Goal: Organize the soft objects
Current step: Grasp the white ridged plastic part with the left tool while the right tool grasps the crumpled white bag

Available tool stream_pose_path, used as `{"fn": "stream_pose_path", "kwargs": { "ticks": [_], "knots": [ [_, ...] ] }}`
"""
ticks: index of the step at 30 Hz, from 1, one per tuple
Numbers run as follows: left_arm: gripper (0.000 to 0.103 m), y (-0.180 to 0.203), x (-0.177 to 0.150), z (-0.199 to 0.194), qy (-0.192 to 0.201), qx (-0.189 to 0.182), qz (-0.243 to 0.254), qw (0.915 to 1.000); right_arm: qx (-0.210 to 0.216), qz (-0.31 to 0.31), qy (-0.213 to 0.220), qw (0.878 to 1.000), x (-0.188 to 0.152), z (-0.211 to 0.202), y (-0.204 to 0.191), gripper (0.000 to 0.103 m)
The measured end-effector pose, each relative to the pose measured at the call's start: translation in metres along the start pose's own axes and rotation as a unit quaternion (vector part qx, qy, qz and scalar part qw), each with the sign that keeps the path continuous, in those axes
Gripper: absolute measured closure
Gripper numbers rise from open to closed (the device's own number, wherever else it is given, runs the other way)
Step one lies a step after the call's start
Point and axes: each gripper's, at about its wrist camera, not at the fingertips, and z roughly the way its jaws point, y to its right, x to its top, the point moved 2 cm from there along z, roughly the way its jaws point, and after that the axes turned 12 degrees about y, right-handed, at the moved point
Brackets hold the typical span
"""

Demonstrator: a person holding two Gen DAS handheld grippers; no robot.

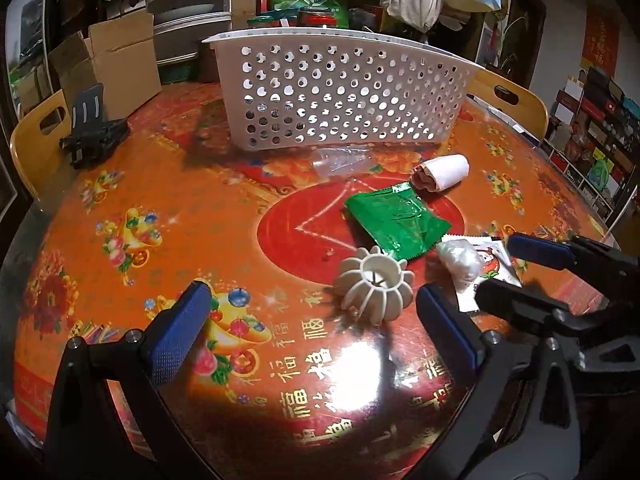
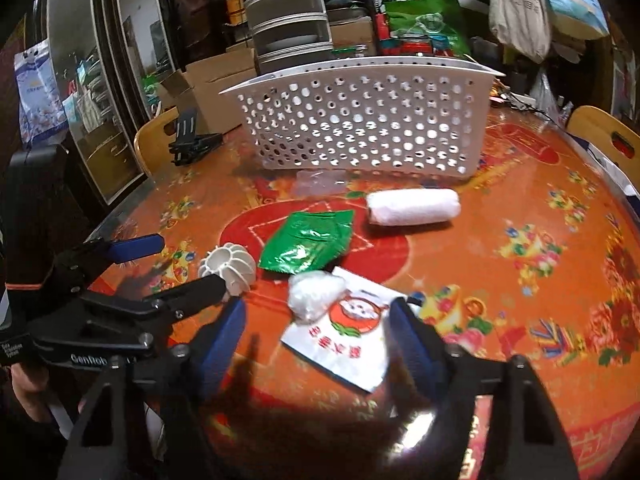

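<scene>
I saw the flat white printed sachet near the table's front edge, between my right gripper's wide-open, empty jaws. My left gripper, equally open and empty, flanked the ribbed white plastic ball. The white perforated basket stood toward the far edge.

Ahead of the wide-open right gripper: flat white sachet, crumpled clear bag, green packet, rolled towel beyond.

One basket, two sachets
</scene>
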Motion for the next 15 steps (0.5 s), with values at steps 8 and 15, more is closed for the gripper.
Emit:
{"fn": "stream_pose_path", "kwargs": {
  "ticks": [8, 15],
  "knots": [
    [0.014, -0.003, -0.002, 0.001, -0.001, -0.005, -0.005, 1.0, 0.007, -0.019, -0.01, 1.0, 0.002, 0.013, -0.007, 0.054],
    [0.019, 0.001, -0.007, 0.005, -0.008, -0.01, 0.004, 0.9999, 0.003, -0.029, -0.017, 0.999, -0.001, 0.021, -0.008, 0.067]
  ]
}}
